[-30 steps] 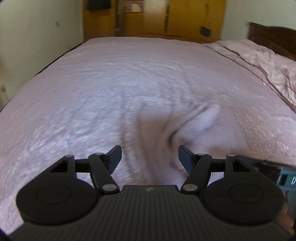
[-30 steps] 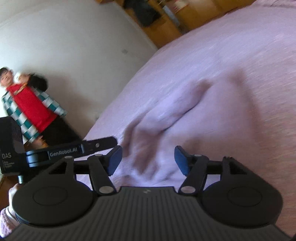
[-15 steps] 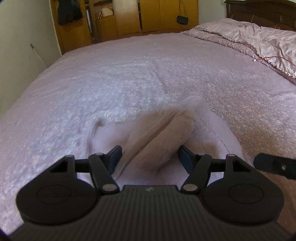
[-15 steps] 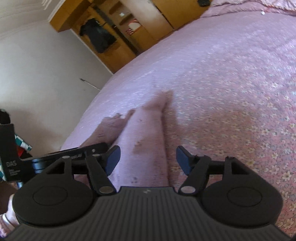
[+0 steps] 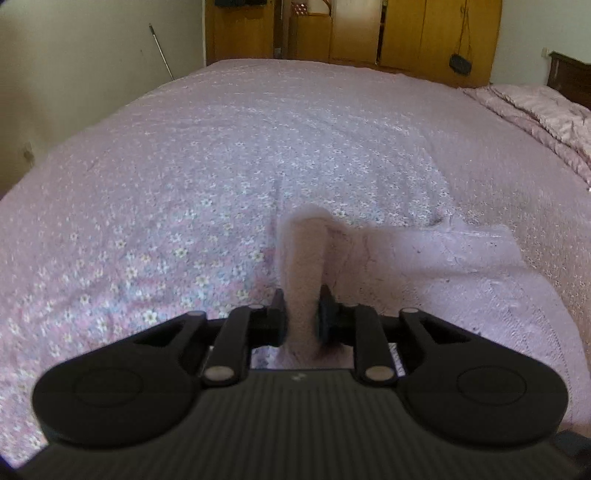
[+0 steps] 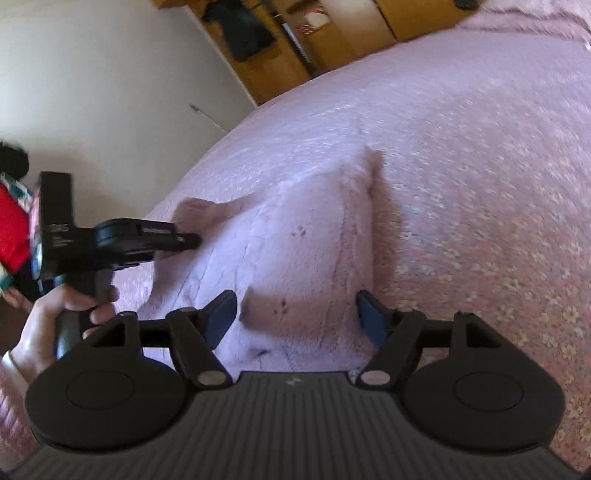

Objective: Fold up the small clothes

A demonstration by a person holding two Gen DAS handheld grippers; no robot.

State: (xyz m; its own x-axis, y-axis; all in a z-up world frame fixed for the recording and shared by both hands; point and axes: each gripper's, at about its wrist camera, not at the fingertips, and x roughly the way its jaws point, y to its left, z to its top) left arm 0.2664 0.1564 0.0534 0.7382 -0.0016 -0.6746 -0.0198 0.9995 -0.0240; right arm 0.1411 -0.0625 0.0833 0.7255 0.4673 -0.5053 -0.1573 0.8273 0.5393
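Note:
A small pale pink fleece garment (image 5: pixel 424 266) lies on the pink flowered bedspread (image 5: pixel 184 184). My left gripper (image 5: pixel 301 314) is shut on a raised fold of the garment at its left edge. In the right wrist view the garment (image 6: pixel 295 240) spreads in front of my right gripper (image 6: pixel 295 314), which is open just above its near edge. The left gripper (image 6: pixel 184 240) shows there at the garment's left side, held by a hand.
Wooden wardrobes (image 5: pixel 406 33) stand beyond the bed's far end. A rumpled pink quilt (image 5: pixel 543 118) lies at the right of the bed. A white wall (image 5: pixel 92 66) runs along the left side. A person in red (image 6: pixel 13 221) is at the far left.
My left gripper was open and has shut on a fold of the garment. Both grippers have shifted over the garment, and the right one stays open.

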